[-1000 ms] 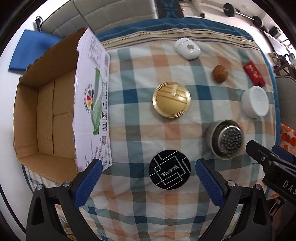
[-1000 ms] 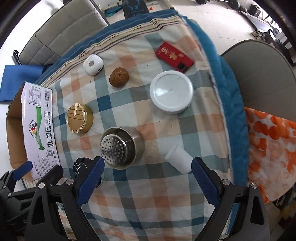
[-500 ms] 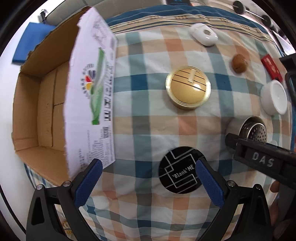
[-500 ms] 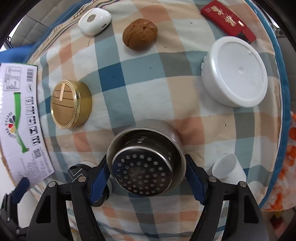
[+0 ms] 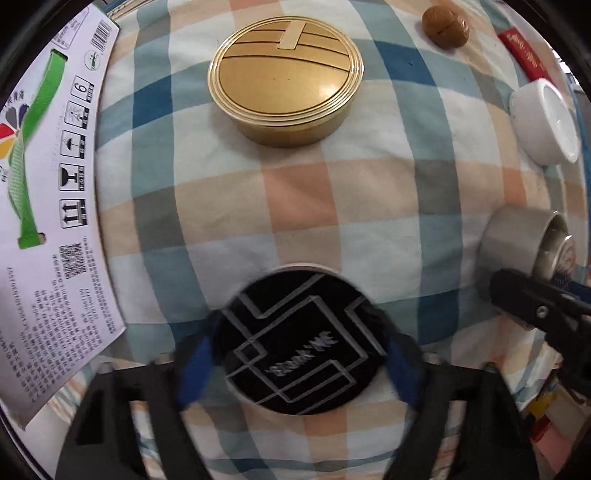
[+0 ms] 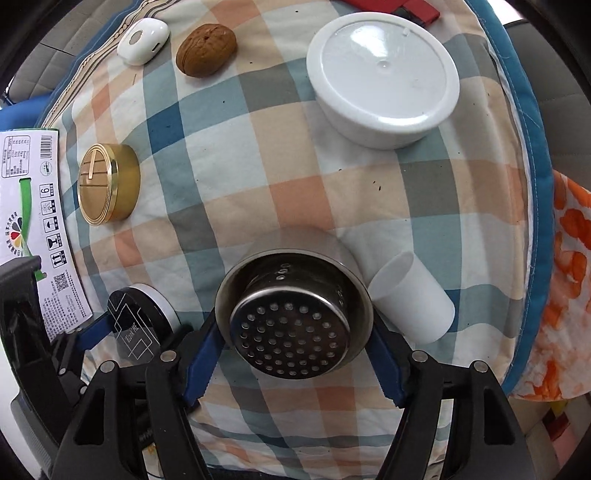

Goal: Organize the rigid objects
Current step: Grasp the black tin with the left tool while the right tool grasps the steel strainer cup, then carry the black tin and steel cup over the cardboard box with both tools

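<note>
A black round tin (image 5: 301, 343) with white line art lies on the checked cloth. My left gripper (image 5: 299, 365) is closed around it, one blue pad on each side, blurred by motion. The tin also shows in the right wrist view (image 6: 136, 325). A steel strainer cup (image 6: 291, 314) lies on its side, perforated end toward the camera. My right gripper (image 6: 295, 358) is shut on it, with a pad pressed on each side. The cup shows at the right edge of the left wrist view (image 5: 524, 243).
A gold round tin (image 5: 284, 77), a walnut (image 6: 205, 50), a white lidded tub (image 6: 384, 77), a white earbud case (image 6: 143, 36), a red packet (image 5: 524, 59) and a small white cup (image 6: 410, 295) lie on the cloth. A cardboard box flap (image 5: 48, 206) is at the left.
Both grippers have dropped toward the cloth. The left gripper has closed around the black tin. The right gripper stays closed on the steel cup.
</note>
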Available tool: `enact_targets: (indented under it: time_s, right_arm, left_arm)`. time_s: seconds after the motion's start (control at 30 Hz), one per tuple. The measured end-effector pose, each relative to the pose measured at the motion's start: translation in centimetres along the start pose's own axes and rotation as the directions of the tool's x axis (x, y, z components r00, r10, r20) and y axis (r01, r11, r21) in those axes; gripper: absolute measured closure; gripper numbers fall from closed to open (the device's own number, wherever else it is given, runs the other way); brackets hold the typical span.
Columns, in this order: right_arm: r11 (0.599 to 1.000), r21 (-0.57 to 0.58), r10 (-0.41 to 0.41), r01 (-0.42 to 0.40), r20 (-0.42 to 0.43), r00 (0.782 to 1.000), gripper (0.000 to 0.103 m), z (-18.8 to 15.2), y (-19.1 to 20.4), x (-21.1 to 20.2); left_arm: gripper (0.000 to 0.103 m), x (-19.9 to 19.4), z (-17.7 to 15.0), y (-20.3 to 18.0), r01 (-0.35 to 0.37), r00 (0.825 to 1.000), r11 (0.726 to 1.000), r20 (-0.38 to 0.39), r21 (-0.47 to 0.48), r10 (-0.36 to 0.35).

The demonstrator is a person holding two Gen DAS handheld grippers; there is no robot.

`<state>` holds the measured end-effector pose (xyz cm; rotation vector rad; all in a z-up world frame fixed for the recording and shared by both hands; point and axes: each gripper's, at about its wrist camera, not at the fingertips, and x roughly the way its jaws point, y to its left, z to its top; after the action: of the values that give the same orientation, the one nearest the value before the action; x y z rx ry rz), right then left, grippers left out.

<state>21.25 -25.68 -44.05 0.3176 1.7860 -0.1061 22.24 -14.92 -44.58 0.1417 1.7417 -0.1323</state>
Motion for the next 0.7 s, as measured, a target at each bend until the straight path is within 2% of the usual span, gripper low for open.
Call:
enact_targets:
  time_s: [0.03, 0.07, 0.17, 0.3, 0.43, 0.7]
  right_arm:
    - [1.0, 0.001, -0.003, 0.004, -0.002, 1.0, 0.027, 0.1, 0.5, 0.4]
    - [1.0, 0.002, -0.004, 0.004, -0.005, 1.0, 0.027, 0.4, -1.3, -0.5]
    - [1.0, 0.002, -0.017, 0.017, -0.013, 1.0, 0.026, 0.7, -1.7, -0.3]
    - [0.999, 0.021, -0.025, 0.026, -0.05, 0.998, 0.027, 0.9, -2.0, 1.5]
    - [0.998, 0.044, -0.047, 0.049, -0.035, 0.998, 0.028, 0.9, -2.1, 1.9]
    - [0.991, 0.137, 0.005, -0.001, -0.033, 0.999, 0.025, 2.1, -3.9, 1.2]
  left_arm:
    - [0.03, -0.1, -0.1, 0.0, 0.004, 1.0, 1.0, 0.004, 0.001, -0.004]
    - [0.03, -0.2, -0.2, 0.1, 0.002, 1.0, 1.0, 0.008, 0.008, -0.002]
    - [0.028, -0.2, -0.1, 0.4, -0.006, 1.0, 1.0, 0.007, 0.003, 0.006]
    - [0.023, 0.2, 0.6, -0.2, -0.014, 1.0, 1.0, 0.008, 0.001, 0.014]
    - [0.029, 0.7, 2.0, -0.2, -0.012, 1.0, 1.0, 0.025, 0.01, 0.012]
    - [0.026, 0.2, 2.6, 0.9, -0.003, 1.0, 1.0, 0.017, 0.012, 0.003]
